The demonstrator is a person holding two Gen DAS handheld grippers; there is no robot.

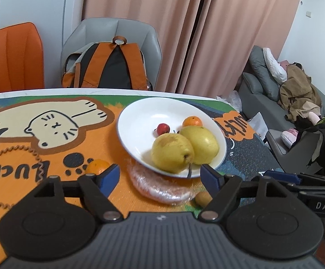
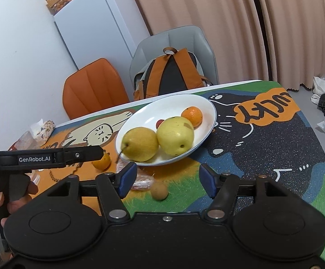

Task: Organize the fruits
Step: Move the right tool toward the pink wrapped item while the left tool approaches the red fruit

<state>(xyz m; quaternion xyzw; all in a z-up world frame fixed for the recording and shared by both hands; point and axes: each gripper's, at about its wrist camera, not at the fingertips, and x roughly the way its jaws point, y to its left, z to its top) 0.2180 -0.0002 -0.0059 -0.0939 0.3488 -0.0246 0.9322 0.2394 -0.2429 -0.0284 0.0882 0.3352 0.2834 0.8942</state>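
Observation:
A white plate (image 1: 140, 121) (image 2: 205, 105) holds two yellow pears (image 1: 172, 150) (image 2: 140, 143), an orange (image 1: 192, 121) (image 2: 192, 116) and a small red fruit (image 1: 163, 129). On the mat beside it lie another orange (image 1: 97, 167) (image 2: 102, 161), a plastic-wrapped fruit (image 1: 162, 186) (image 2: 142, 180) and a small brown fruit (image 1: 203, 198) (image 2: 159, 191). My left gripper (image 1: 160, 176) is open and empty, just before the plate's near rim. My right gripper (image 2: 167, 179) is open and empty, above the small brown fruit.
The table wears a cartoon cat mat (image 2: 263, 145). Behind it stand an orange chair (image 1: 12, 56) and a grey chair with an orange backpack (image 1: 108, 67). A snack packet (image 2: 43, 130) lies at the table's left. A sofa with clothes (image 1: 285, 94) is to the right.

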